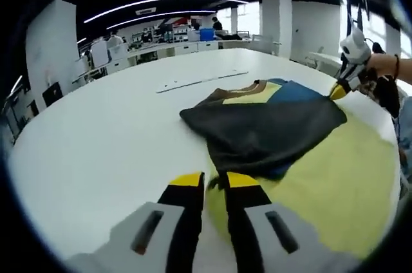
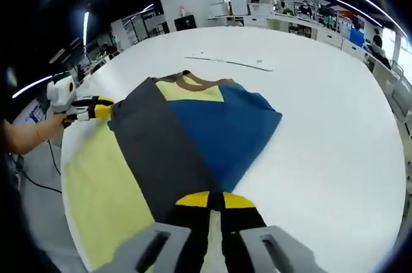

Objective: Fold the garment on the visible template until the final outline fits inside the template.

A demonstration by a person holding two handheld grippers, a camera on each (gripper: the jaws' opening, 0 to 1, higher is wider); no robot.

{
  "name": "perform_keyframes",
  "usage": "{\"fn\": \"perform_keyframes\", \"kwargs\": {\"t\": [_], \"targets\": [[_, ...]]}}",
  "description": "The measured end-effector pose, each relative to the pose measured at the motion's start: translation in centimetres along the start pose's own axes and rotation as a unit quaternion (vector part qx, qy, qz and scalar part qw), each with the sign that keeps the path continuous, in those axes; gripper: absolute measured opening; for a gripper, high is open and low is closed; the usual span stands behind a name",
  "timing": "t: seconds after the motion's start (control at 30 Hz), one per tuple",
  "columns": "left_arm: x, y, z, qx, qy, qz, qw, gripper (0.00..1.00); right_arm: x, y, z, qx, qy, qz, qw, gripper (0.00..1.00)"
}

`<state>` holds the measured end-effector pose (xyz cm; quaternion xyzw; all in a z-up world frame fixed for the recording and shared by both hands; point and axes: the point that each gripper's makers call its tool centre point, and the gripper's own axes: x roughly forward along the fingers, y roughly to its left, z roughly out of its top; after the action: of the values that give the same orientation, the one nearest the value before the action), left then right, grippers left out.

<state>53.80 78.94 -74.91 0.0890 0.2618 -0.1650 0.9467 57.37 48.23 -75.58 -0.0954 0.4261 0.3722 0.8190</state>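
Garment (image 2: 193, 131), a shirt in dark grey, blue and yellow panels, lies part-folded on the yellow template (image 2: 103, 189) spread over the round white counter (image 2: 322, 131). Both tongs grip it at opposite corners, evidently to carry a fold across. The right tongs (image 2: 215, 201) are closed narrow on the hem edge directly at their tips; the left tongs (image 1: 214, 180) are likewise pinched narrow on the cloth's near corner, and appear in the right gripper view at the grey panel's far-left corner. A flap already lies doubled over, though blue cloth beyond the right tongs looks to overhang the template. Farther off past the collar rests a thin white strip (image 2: 232, 62), well apart. Nothing blocks the fold; desks and people stand beyond the counter.
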Motion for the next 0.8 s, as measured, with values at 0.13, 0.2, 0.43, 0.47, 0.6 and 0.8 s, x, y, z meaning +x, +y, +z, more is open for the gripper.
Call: {"fn": "perform_keyframes", "kwargs": {"t": [0.13,0.2,0.43,0.47,0.6,0.8], "targets": [[0.4,0.3,-0.2,-0.004,0.002,-0.001,1.0,0.1,0.0,0.7,1.8,-0.009,-0.022,0.005,0.9997,0.22],[0.4,0.1,-0.1,-0.003,0.0,-0.004,1.0,0.1,0.1,1.3,3.0,-0.021,-0.031,0.013,0.9992,0.24],[0.3,-0.4,0.3,0.032,-0.016,-0.005,0.9993,0.13,1.0,4.1,7.9,-0.076,-0.061,0.046,0.9942,0.43],[0.3,-0.4,0.3,0.031,-0.016,-0.005,0.9994,0.13,1.2,4.5,8.6,-0.086,-0.065,0.052,0.9929,0.44],[0.2,-0.4,0.2,0.028,-0.015,-0.004,0.9995,0.14,2.4,6.2,11.0,-0.116,-0.068,0.073,0.9882,0.47],[-0.1,-0.4,-0.1,0.032,-0.011,-0.005,0.9994,0.15,4.1,8.4,13.2,-0.151,-0.063,0.096,0.9818,0.48]]}}
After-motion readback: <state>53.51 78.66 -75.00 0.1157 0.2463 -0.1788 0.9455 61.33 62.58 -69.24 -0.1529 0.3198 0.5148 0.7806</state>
